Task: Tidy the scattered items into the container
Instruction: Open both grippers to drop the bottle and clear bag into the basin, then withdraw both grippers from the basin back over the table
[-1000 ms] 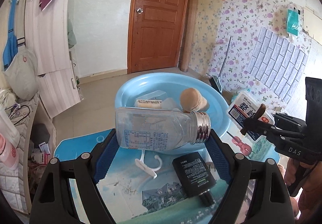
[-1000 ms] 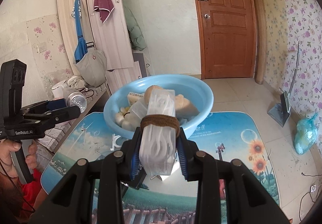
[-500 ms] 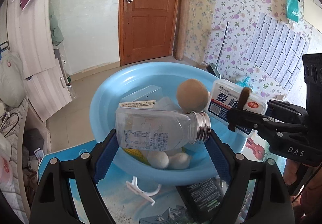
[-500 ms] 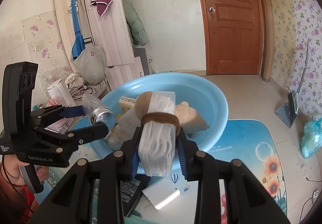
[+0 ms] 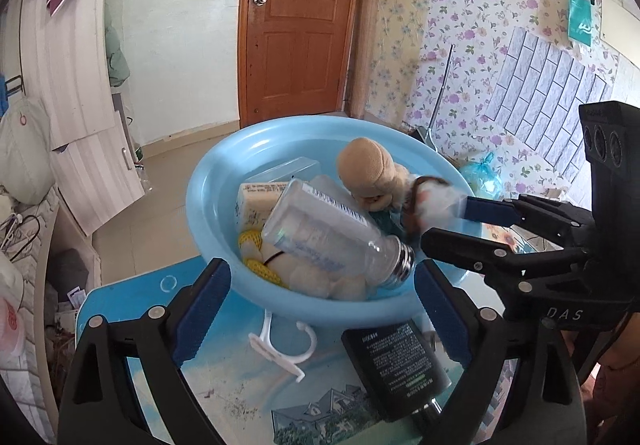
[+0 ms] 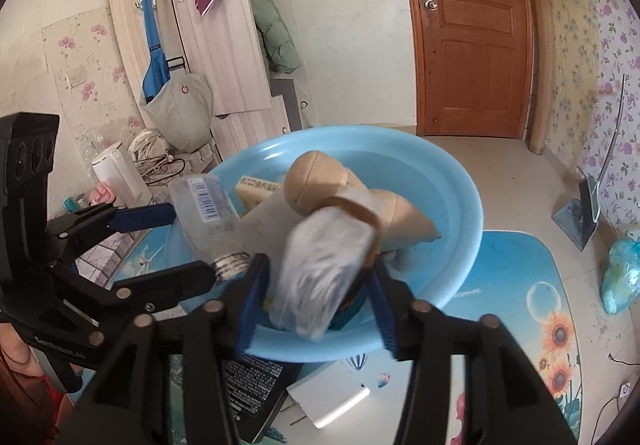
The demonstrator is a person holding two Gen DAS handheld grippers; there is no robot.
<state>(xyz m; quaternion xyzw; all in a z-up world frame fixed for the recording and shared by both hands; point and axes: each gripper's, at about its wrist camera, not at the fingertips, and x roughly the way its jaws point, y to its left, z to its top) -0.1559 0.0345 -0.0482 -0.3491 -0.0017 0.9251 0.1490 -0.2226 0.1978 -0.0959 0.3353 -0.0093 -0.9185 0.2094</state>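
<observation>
A light-blue basin [image 5: 200, 185] [image 6: 474, 213] holds a beige plush toy [image 5: 366, 173] [image 6: 320, 185], a carton and other small items. A clear bottle with a metal screw neck [image 5: 320, 233] [image 6: 208, 213] lies tilted inside it, free of the pads. My left gripper [image 5: 320, 297] [image 6: 190, 245] hangs over the near rim, jaws opening wide. My right gripper [image 6: 318, 285] [image 5: 448, 223] is beside it with jaws opening. A white packet with a brown band [image 6: 324, 269] [image 5: 430, 199] tips forward between them, blurred, not pressed.
On the picture-printed table mat [image 5: 132, 297] in front of the basin lie a black tube [image 5: 396, 365] [image 6: 256, 385], a white plastic hook [image 5: 280, 341] and a white flat box [image 6: 328, 397]. A door, wardrobe and cluttered shelf stand beyond the table.
Both grippers moved forward over the basin. The left one let the bottle go and it dropped in. The right one's jaws parted and the banded packet is slipping out.
</observation>
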